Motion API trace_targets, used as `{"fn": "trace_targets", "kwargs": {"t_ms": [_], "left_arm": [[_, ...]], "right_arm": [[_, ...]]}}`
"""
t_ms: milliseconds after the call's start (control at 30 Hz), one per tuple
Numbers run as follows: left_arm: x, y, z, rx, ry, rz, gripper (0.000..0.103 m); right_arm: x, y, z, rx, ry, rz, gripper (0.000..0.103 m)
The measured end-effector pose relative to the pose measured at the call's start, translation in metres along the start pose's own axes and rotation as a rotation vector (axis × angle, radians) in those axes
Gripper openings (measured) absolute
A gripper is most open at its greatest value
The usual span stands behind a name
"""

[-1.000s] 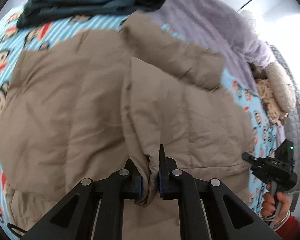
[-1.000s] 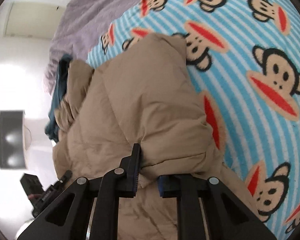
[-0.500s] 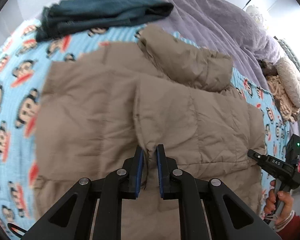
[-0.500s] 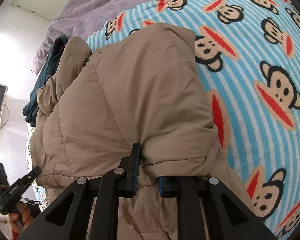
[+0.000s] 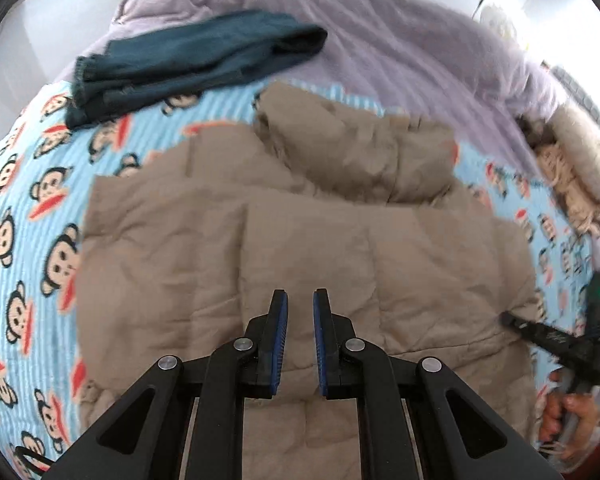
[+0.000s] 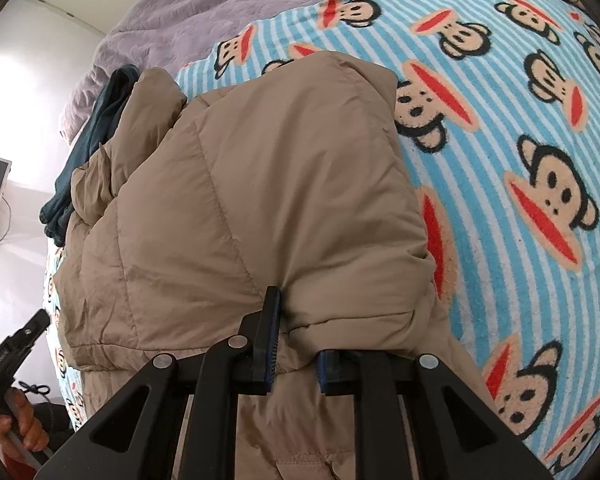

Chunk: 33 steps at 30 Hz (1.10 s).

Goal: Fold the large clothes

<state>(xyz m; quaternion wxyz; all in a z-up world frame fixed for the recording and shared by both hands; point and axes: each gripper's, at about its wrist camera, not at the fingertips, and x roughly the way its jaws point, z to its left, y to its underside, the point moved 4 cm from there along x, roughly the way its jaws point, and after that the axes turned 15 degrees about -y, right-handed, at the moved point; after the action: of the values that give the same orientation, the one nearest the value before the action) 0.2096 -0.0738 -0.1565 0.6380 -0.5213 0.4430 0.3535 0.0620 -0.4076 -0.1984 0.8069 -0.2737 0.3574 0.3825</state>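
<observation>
I see a tan quilted puffer jacket (image 5: 308, 240) lying on a blue-striped fleece blanket printed with monkey faces (image 5: 28, 216), which covers a bed. The jacket's fabric is matte and creased, stitched into broad padded panels, with one side folded over its middle so a straight edge runs down the front. Its hood (image 5: 364, 152) points away from me toward a lavender bedspread (image 5: 400, 48) and a crumpled dark teal garment (image 5: 188, 60); the long axis runs from that hood back toward my left gripper (image 5: 300, 336).

My left gripper hangs above the jacket's lower part with its blue-padded jaws nearly together and nothing between them; the cloth lies below the fingertips, apart from them.

My right gripper (image 6: 296, 344) is at the jacket's right edge. A thick folded bulge of the tan fabric is clamped between its pads, and the padded fold spills over and hides the right fingertip.
</observation>
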Motion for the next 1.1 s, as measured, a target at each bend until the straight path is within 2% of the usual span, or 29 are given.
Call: {"fn": "trace_targets", "kwargs": {"t_ms": [100,300,467,533,633,867,933,1000,1100], "left_arm": [[0.024,0.008,-0.006,0.032,-0.062,0.038,0.013],[0.032,0.015,-0.008,0.047,-0.079,0.046,0.013],[0.037,0.014,-0.008,0.048,-0.083,0.051,0.013],[0.036,0.016,-0.009,0.047,-0.084,0.05,0.013],[0.036,0.017,-0.009,0.048,-0.084,0.05,0.013],[0.038,0.02,-0.01,0.055,-0.087,0.038,0.014],[0.038,0.021,-0.01,0.05,-0.087,0.042,0.014],[0.039,0.02,-0.009,0.048,-0.08,0.044,0.014],[0.042,0.019,-0.009,0.05,-0.08,0.045,0.014]], "right_arm": [[-0.002,0.001,0.001,-0.004,0.006,-0.001,0.018],[-0.008,0.001,-0.001,-0.001,0.006,0.008,0.021],[-0.013,0.002,0.0,-0.02,0.016,0.015,0.035],[-0.018,0.003,0.002,-0.025,0.012,0.016,0.047],[-0.036,0.004,0.002,-0.029,0.007,-0.007,0.056],[-0.077,0.003,0.005,-0.057,-0.015,-0.12,0.055],[-0.081,0.002,0.008,-0.073,-0.017,-0.123,0.043],[-0.086,-0.001,0.007,-0.07,-0.01,-0.14,0.043],[-0.078,-0.009,0.003,-0.058,0.008,-0.117,0.043]]}}
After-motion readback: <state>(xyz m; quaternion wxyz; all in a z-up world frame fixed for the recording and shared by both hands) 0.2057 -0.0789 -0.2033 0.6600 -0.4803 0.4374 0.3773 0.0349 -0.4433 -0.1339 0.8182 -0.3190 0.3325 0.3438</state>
